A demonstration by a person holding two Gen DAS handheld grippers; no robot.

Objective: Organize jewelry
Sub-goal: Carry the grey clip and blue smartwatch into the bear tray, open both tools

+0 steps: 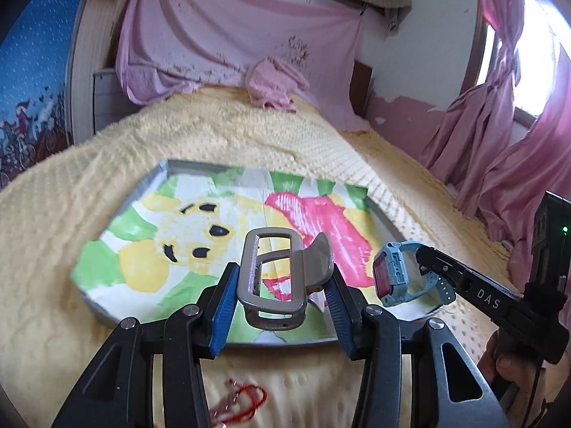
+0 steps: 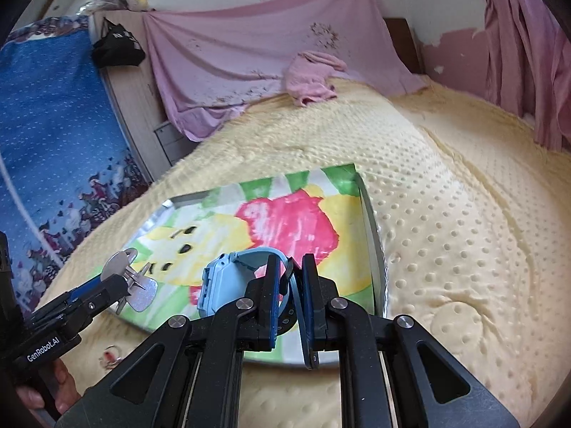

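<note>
My left gripper (image 1: 282, 285) is shut on a beige claw hair clip (image 1: 282, 278) and holds it above the near edge of the tray (image 1: 142, 185). The clip also shows in the right wrist view (image 2: 130, 281). My right gripper (image 2: 291, 278) is shut on the strap of a light blue watch (image 2: 228, 281) over the tray's near right part. The watch (image 1: 396, 274) and the right gripper (image 1: 428, 267) show at the right in the left wrist view. The tray (image 2: 371, 221) is metal and lined with a colourful bear drawing.
The tray lies on a yellow dotted blanket (image 1: 214, 132) on a bed. A red string bracelet (image 1: 242, 403) lies on the blanket in front of the tray, also small in the right wrist view (image 2: 109, 355). Pink cloth (image 1: 271, 82) lies at the bed's far end.
</note>
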